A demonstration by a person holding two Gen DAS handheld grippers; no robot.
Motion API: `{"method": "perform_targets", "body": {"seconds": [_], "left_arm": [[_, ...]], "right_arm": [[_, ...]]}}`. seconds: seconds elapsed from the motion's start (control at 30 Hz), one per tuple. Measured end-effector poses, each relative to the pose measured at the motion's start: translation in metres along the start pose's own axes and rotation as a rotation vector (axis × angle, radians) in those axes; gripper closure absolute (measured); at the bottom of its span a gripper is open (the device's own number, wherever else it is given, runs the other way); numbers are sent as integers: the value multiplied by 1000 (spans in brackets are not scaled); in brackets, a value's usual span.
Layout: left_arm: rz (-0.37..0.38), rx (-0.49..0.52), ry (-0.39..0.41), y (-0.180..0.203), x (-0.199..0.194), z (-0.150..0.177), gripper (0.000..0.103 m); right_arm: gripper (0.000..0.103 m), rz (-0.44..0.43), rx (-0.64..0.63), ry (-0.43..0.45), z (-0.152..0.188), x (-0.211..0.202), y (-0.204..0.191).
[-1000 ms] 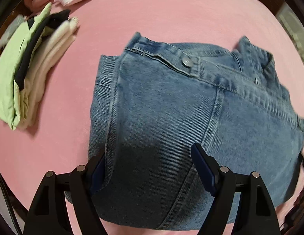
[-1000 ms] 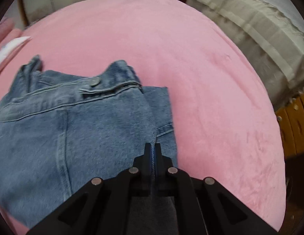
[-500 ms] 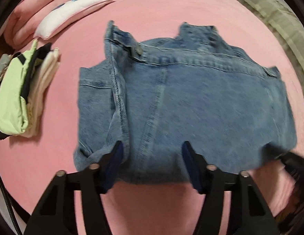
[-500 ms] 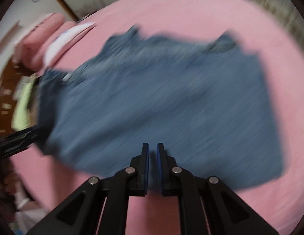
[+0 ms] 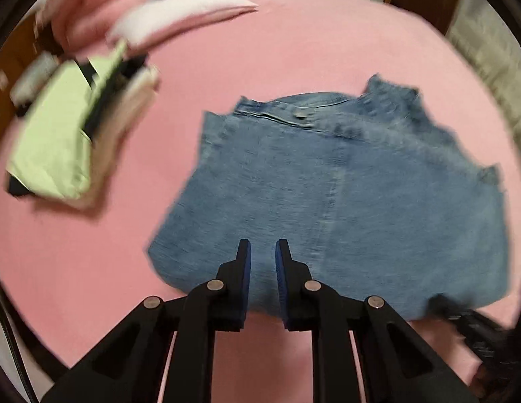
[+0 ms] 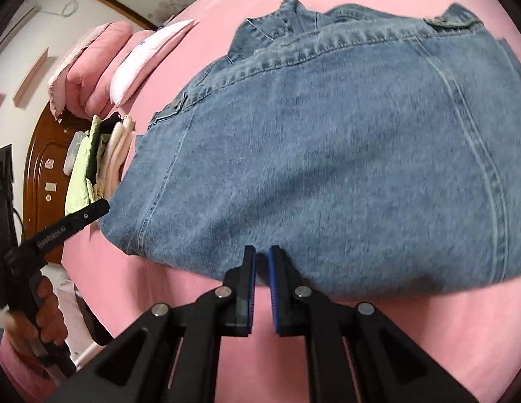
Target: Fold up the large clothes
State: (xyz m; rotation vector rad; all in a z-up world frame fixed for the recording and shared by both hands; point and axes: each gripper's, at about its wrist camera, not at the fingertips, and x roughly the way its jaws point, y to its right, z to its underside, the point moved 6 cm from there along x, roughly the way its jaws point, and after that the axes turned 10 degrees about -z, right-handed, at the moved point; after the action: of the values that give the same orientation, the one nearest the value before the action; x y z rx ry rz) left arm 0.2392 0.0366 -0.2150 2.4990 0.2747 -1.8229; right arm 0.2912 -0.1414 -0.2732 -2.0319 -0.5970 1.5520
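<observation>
A folded blue denim jacket (image 5: 344, 201) lies flat on the pink bed, its collar and a metal button at the far edge; it fills the right wrist view (image 6: 327, 154). My left gripper (image 5: 263, 250) hovers over the jacket's near edge with its jaws nearly closed and nothing between them. My right gripper (image 6: 261, 255) sits at the jacket's near hem, jaws nearly closed with a small gap, holding nothing. The left gripper also shows in the right wrist view (image 6: 79, 218), beside the jacket's left corner.
A stack of folded clothes, light green on top (image 5: 69, 137), lies on the bed left of the jacket; it also shows in the right wrist view (image 6: 92, 158). Pink and white pillows (image 5: 166, 16) lie at the headboard. Pink sheet (image 5: 294, 40) surrounds the jacket.
My left gripper has closed from wide open to nearly shut and swung right. My right gripper let go of the denim, pulled back and now sits steady at the hem.
</observation>
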Motion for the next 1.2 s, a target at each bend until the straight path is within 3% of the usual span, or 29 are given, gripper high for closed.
{"method": "perform_targets", "body": {"seconds": [0.1,0.17,0.4,0.47,0.57,0.67,0.73,0.77,0.8,0.87,0.9,0.97,1.0,1.07,1.1,1.13,1.2], "left_arm": [[149,8,-90,20,4,10,88],[182,38,-144,40,9,20,84],[274,142,-293,117,41,56,84],[196,158,-260,124,50,59,89],[130,113,-215,113,56,53,95],[67,71,-157,85,54,42,99],[-14,83,-119,65,54,36,99],[-125,107,-84,47,55,33,98],[-251,134,-65,29,58,31,97],[-370,146,-88,1,70,32,97],[-333,111,-117,-12,78,35,97],[-249,34,-127,-22,80,36,97],[-251,24,-128,-22,78,34,97],[-252,26,-112,-14,67,32,96],[-201,24,-89,-2,56,31,96],[-158,26,-79,9,51,30,96],[6,66,-84,50,35,34,93]], "right_arm": [[96,-33,4,-5,-2,-7,7],[96,-36,26,3,-2,-10,15],[96,-156,281,17,-3,0,48],[103,-170,312,6,-4,2,57],[103,-192,392,29,-5,-5,79],[103,-134,397,67,-7,-30,102],[103,-36,340,107,-5,-58,119],[103,-50,326,114,-4,-68,123],[103,27,315,125,-2,-82,135],[103,286,272,154,2,-112,161],[103,377,250,177,4,-128,174],[103,379,263,201,6,-144,186],[103,387,258,196,5,-146,185],[103,478,205,172,0,-144,172],[102,493,149,174,-4,-140,159],[101,429,91,188,-9,-132,140],[101,267,36,204,-10,-114,109]]}}
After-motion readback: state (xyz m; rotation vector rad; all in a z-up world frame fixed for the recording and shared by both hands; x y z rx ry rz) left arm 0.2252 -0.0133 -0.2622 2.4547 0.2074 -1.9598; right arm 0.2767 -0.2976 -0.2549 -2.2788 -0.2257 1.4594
